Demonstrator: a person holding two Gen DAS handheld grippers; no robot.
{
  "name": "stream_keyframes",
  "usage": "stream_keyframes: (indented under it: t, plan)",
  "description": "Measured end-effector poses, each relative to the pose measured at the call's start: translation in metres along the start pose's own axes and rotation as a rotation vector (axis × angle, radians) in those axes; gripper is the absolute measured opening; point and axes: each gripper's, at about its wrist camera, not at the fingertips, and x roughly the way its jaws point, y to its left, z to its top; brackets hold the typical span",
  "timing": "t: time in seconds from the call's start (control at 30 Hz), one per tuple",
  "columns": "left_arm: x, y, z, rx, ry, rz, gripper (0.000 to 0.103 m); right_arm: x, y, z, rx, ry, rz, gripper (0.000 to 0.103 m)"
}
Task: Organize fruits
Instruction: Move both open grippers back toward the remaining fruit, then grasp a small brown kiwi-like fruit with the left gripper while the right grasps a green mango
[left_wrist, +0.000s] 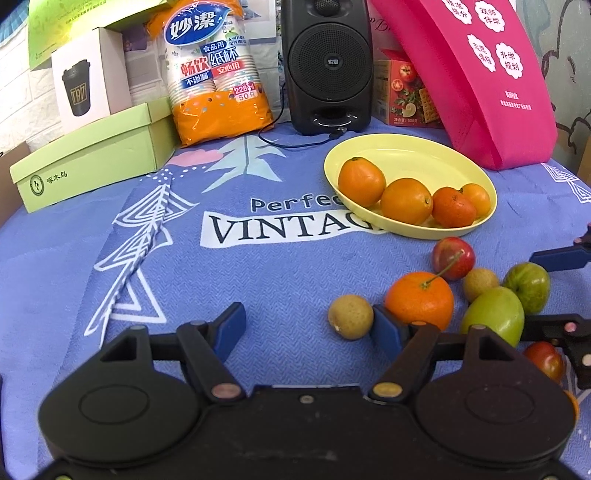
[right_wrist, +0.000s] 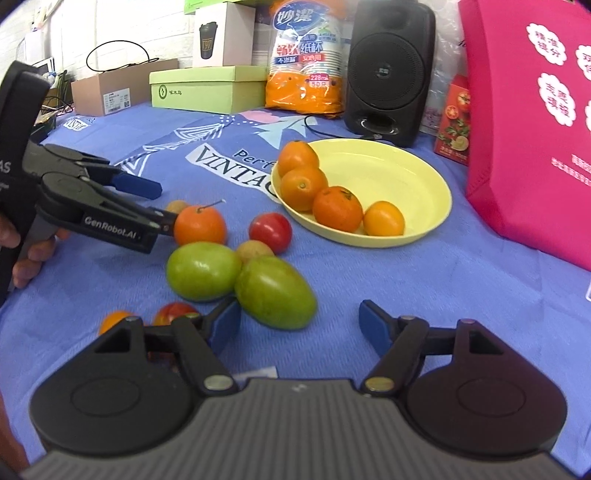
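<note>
Both tongs stand open and empty: left tongs (left_wrist: 308, 328) low over the table (left_wrist: 258, 280) with a small tan fruit (left_wrist: 350, 316) just inside the right pad and the loose orange (left_wrist: 419, 300) just outside it; right tongs (right_wrist: 299, 325) beside a green fruit (right_wrist: 275, 291). Likely sorting by colour, since farther back the yellow plate (left_wrist: 410, 155) holds only four orange fruits. Only the right wrist view shows the person's hand (right_wrist: 33, 258) and the cardboard box (right_wrist: 110, 88).

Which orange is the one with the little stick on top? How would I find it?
Start at the yellow plate holding four oranges, then look to the loose fruit heap on the blue cloth in front of it. The stemmed orange sits at the heap's far left, beside the left gripper. It is the heap's biggest orange fruit and has a thin stalk.
</note>
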Motion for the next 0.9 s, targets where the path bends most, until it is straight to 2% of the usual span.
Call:
stream_keyframes:
  t: [0.2,0.4,0.43,0.57,0.63,0.7,0.77,0.9]
  plan:
    - [0.001,-0.001,-0.002,-0.004,-0.011,0.001,0.075,0.007,-0.001,0.003,0.034,-0.001,0.016,0.069]
    - [0.000,-0.001,-0.003,-0.007,-0.011,-0.002,0.072,0.004,0.006,0.003,0.023,-0.017,0.045,0.043]
    - [0.000,-0.001,-0.003,-0.007,-0.012,-0.003,0.071,0.004,0.007,0.002,0.024,-0.019,0.039,0.043]
    - [-0.004,-0.002,-0.004,-0.005,-0.017,-0.015,0.063,0.001,0.008,0.001,0.037,-0.022,0.036,0.043]
    - [-0.006,-0.002,-0.004,-0.005,-0.019,-0.032,0.055,-0.001,0.009,-0.001,0.042,-0.024,0.036,0.043]
    - [-0.007,-0.002,-0.004,-0.008,-0.020,-0.051,0.043,-0.004,0.009,-0.002,0.050,-0.025,0.037,0.043]
    - [-0.009,0.000,-0.005,-0.020,-0.024,-0.081,0.036,-0.007,0.008,-0.005,0.062,-0.027,0.039,0.043]
    - [-0.011,0.003,-0.006,-0.049,-0.018,-0.099,0.031,-0.014,0.008,-0.010,0.078,-0.030,0.038,0.043]
